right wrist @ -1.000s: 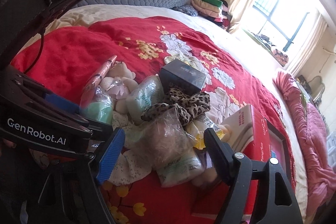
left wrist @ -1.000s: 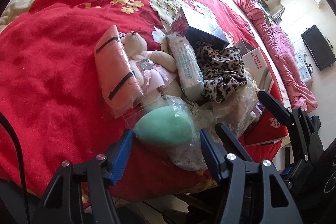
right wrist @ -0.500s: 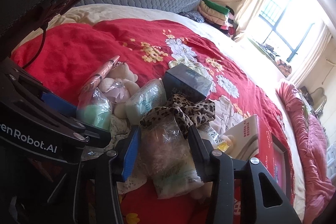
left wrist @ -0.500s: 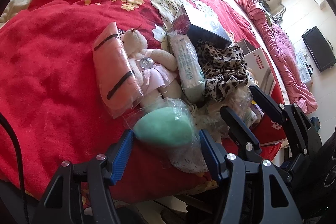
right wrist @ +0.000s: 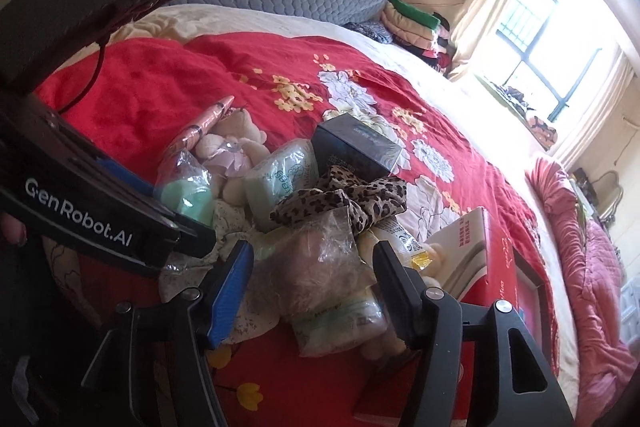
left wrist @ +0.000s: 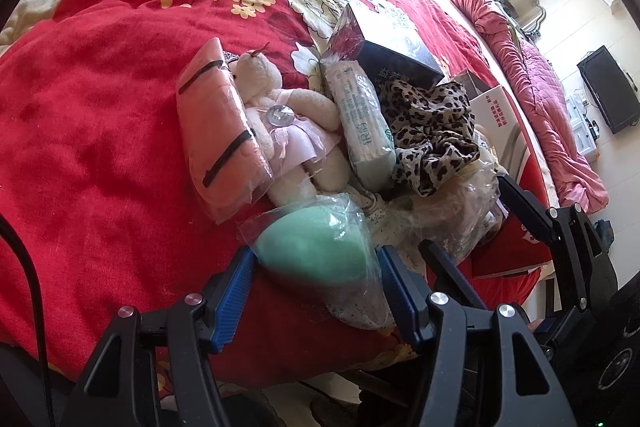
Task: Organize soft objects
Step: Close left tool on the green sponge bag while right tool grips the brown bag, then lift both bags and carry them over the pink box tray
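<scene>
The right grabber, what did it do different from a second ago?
The right gripper squeezed its jaws in around the crinkly clear bag, then just opened them again; the bag sits between them, not pinched. The left gripper stayed shut on the green sponge bag. The teddy, leopard cloth and the rest of the pile didn't move.

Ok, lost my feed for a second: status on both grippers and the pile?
Left gripper clamped on bagged green sponge. Right gripper just opened, jaws straddling clear bag, not pressing. Leopard-print cloth drapes over that bag's far end.
</scene>
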The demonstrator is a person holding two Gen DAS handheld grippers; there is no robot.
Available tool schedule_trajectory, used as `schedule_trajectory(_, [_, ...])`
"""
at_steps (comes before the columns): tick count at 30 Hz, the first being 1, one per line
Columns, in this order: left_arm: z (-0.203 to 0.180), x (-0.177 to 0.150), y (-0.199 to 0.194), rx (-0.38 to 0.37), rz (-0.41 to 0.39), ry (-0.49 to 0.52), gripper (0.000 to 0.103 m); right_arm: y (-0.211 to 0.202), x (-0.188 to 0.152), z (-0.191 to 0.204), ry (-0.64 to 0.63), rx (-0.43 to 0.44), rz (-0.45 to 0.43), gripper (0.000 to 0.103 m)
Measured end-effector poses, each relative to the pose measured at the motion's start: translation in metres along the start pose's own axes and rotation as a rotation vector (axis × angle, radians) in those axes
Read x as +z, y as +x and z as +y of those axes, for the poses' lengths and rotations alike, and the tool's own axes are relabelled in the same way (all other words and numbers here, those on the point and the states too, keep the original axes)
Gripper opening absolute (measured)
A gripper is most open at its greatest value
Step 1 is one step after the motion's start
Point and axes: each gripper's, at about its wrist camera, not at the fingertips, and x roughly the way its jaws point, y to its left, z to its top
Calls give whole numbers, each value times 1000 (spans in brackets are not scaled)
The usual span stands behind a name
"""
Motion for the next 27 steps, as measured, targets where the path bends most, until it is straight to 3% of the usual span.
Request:
schedule_trajectory(7, [0, 0, 1, 4, 0, 5, 63, 10, -1, 14, -150, -43, 12, 68])
schedule_trajectory(10, [-1, -1, 3, 7, 0, 10, 63, 13, -3, 13, -148, -50, 25, 62])
schedule_trajectory(15, [-1, -2, 1, 10, -6, 20, 55, 7, -3, -11, -8, 20, 12, 53])
schedule_trajectory(20, [-6, -4, -5, -8, -22, 39, 52, -14, -1, -40, 159, 85, -59, 52])
schedule_trajectory(27, [-13, -6, -17, -25, -56, 60, 52, -35, -5, -56, 256, 83, -97, 52])
